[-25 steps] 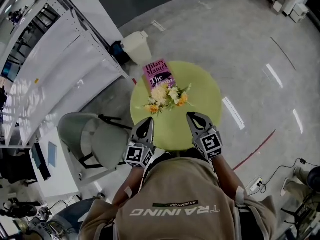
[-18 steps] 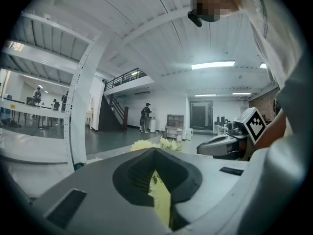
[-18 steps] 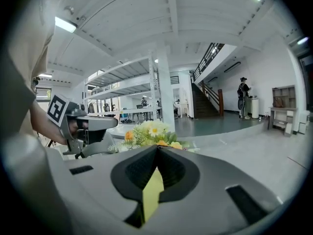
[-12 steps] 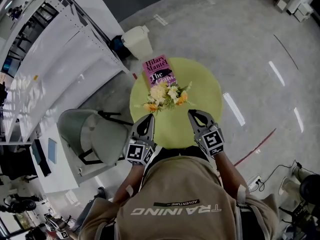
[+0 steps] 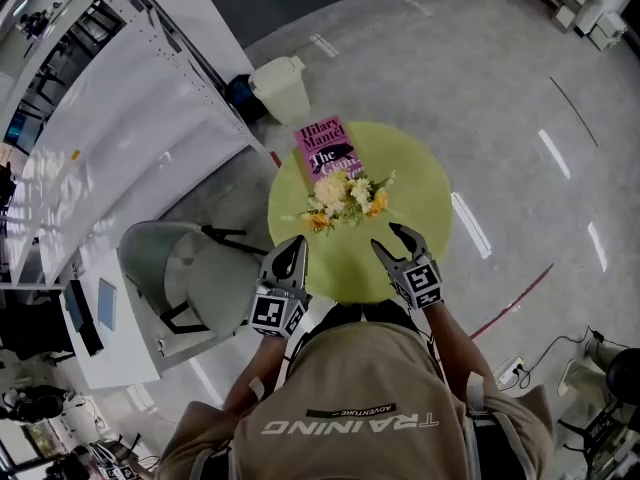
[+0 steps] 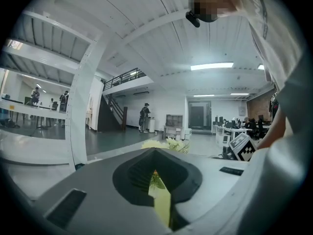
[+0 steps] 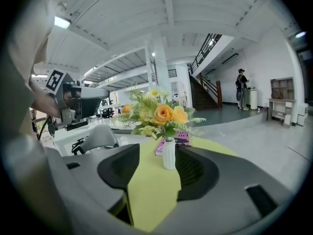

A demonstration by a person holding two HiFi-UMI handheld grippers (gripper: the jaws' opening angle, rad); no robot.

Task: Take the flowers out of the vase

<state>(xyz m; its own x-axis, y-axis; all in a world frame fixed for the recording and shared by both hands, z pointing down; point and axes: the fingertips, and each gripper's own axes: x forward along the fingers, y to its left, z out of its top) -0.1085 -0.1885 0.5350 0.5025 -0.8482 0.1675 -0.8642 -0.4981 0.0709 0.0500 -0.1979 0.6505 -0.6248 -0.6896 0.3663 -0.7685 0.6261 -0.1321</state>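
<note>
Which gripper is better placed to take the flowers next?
Right, likely: the right gripper is opening, empty, aimed at the vase and flowers; the left gripper is shut.

Bright, even ceiling strip lighting; fisheye views curve and darken toward their edges.

Surfaces and finishes
Smooth, matt yellow-green bench (image 5: 405, 183); glossy paper cover on the book (image 5: 326, 146) at its eleven o'clock edge; smooth matt white vase (image 7: 168, 154); polished, reflective floor (image 5: 480, 78).
</note>
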